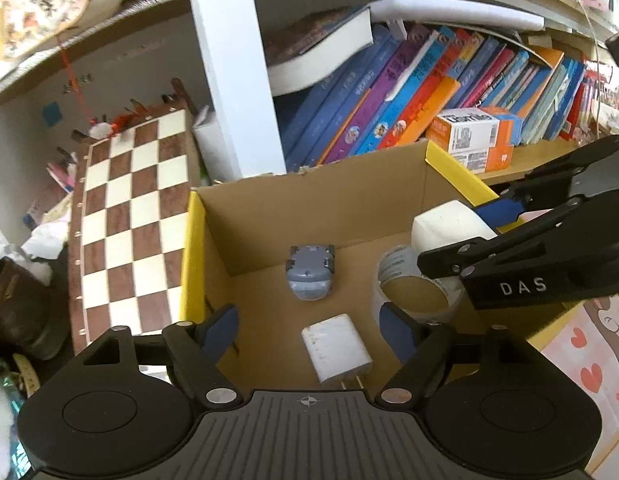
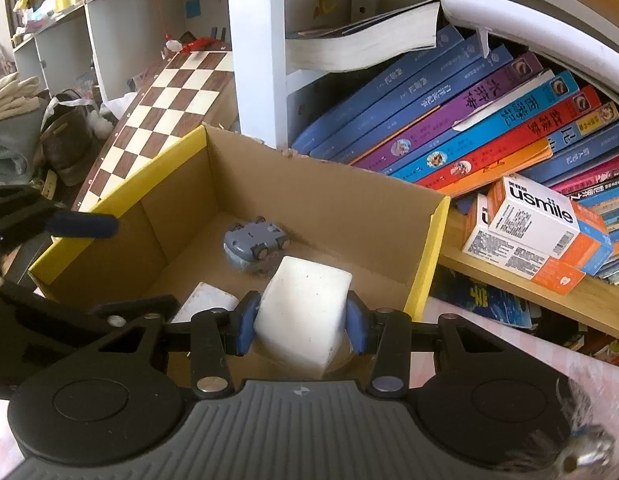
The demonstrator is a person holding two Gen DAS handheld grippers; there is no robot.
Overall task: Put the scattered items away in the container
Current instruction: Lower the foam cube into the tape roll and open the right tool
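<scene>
The cardboard box (image 1: 309,208), yellow-rimmed, stands against the bookshelf (image 2: 529,292), a chessboard (image 1: 129,220) leaning at its left wall. Floor room remains inside. The left gripper (image 1: 309,330) tilts down over the box, jaws spread, empty. The right gripper (image 2: 299,322) pinches a white foam block (image 2: 305,312) above the box. Inside lie an overturned grey toy car (image 1: 310,272), a smooth white charger (image 1: 335,348) and a tape roll (image 1: 413,292).

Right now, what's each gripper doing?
Left gripper: open, nothing between its pads, above the charger in the box.
Right gripper: shut on the white block, over the box.
</scene>
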